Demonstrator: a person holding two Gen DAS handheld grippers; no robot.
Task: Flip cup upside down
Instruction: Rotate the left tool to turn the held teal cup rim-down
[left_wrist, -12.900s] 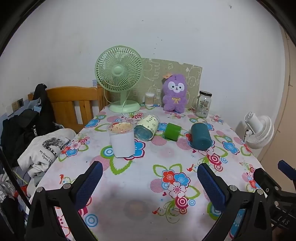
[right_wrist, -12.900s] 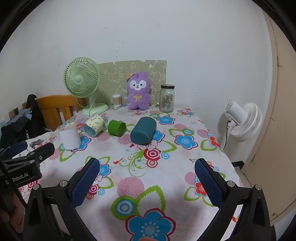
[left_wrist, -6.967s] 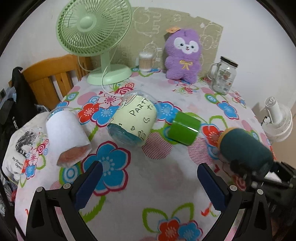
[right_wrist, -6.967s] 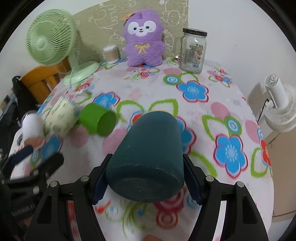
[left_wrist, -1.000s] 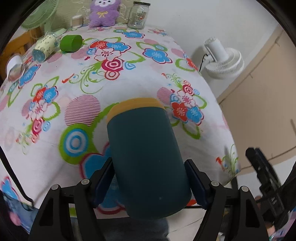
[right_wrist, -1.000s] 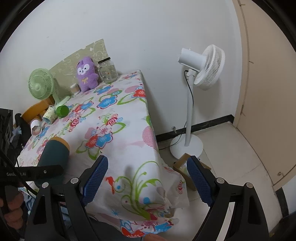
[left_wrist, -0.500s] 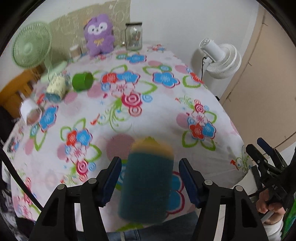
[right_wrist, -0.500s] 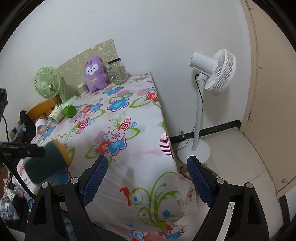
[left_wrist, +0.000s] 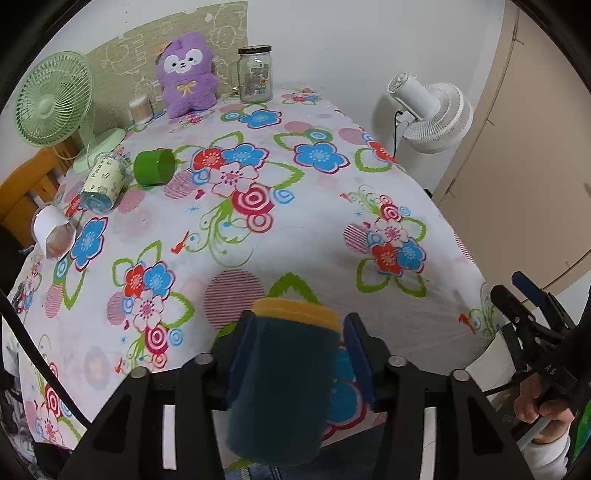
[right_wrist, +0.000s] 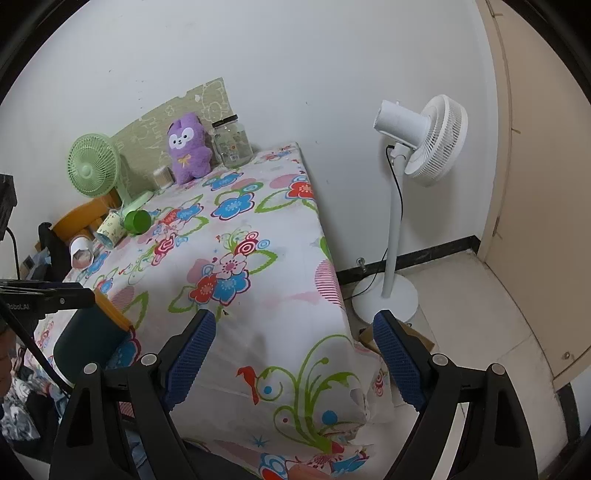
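My left gripper (left_wrist: 297, 332) is shut on the dark teal cup (left_wrist: 282, 384). The cup has a yellow rim that points away from me toward the table, and it hangs over the table's near edge. In the right wrist view the same cup (right_wrist: 92, 338) shows at the lower left, tilted, with the left gripper above it. My right gripper (right_wrist: 295, 339) is open and empty, off the table's right front corner. It also shows in the left wrist view (left_wrist: 532, 314) at the far right.
On the floral tablecloth (left_wrist: 303, 206) lie a green cup (left_wrist: 153, 167), a patterned cup (left_wrist: 101, 182) and a white cup (left_wrist: 51, 230), all on their sides at the far left. A green fan (left_wrist: 51, 99), purple plush (left_wrist: 186, 74) and glass jar (left_wrist: 255, 74) stand at the back. A white floor fan (right_wrist: 417, 140) stands right.
The left gripper has tightened on the teal cup and lowered it toward the table's near edge. The right gripper has swung slightly left, staying open.
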